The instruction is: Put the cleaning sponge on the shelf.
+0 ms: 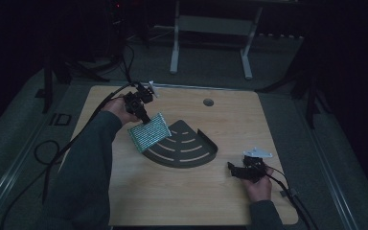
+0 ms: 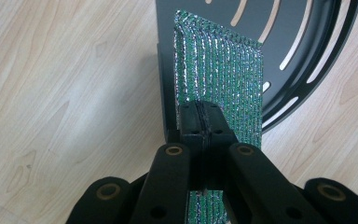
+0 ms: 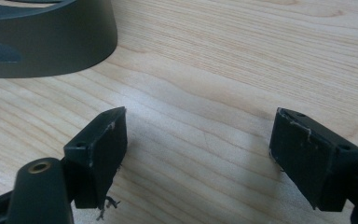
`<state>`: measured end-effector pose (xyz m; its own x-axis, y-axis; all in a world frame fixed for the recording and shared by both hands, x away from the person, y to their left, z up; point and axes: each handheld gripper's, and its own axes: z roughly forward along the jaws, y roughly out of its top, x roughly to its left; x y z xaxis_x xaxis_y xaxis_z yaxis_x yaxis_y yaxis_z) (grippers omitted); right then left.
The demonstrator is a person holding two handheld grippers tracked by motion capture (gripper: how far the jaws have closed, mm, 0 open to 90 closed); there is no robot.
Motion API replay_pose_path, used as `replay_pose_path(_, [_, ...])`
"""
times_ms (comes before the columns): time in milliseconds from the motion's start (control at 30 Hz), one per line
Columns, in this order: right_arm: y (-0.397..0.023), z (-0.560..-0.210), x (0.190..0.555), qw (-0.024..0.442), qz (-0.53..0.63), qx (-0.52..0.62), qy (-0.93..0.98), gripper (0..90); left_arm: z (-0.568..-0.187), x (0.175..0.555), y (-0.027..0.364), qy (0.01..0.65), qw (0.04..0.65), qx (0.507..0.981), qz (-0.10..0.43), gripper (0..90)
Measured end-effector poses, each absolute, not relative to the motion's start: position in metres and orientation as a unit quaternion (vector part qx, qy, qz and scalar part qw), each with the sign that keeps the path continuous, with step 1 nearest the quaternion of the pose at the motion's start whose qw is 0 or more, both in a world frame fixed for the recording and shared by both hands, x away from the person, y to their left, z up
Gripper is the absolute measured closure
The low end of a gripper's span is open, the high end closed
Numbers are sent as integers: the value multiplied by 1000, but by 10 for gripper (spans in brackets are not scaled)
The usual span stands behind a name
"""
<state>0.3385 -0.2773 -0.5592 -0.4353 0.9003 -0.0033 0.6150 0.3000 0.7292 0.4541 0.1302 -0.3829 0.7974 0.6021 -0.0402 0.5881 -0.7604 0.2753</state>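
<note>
The left gripper [image 1: 143,116], jaws clamped on a green glittery pad [image 1: 148,132], holds it over the dark fan-shaped tray's [image 1: 191,153] left edge, while the right gripper [image 3: 198,154] rests wide open and empty near the table's [image 1: 182,201] right side.

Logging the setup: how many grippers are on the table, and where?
2. The left gripper, at the far left, is shut on a green scrubbing pad over the dark rack. The right gripper, near the right edge, is open and holds nothing.
</note>
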Motion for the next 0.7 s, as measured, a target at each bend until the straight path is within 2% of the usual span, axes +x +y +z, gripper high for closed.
replay_pose_path(700, [-277,-559,338,213,336,487,778,186,-393,463,111,306,149,940,33,900])
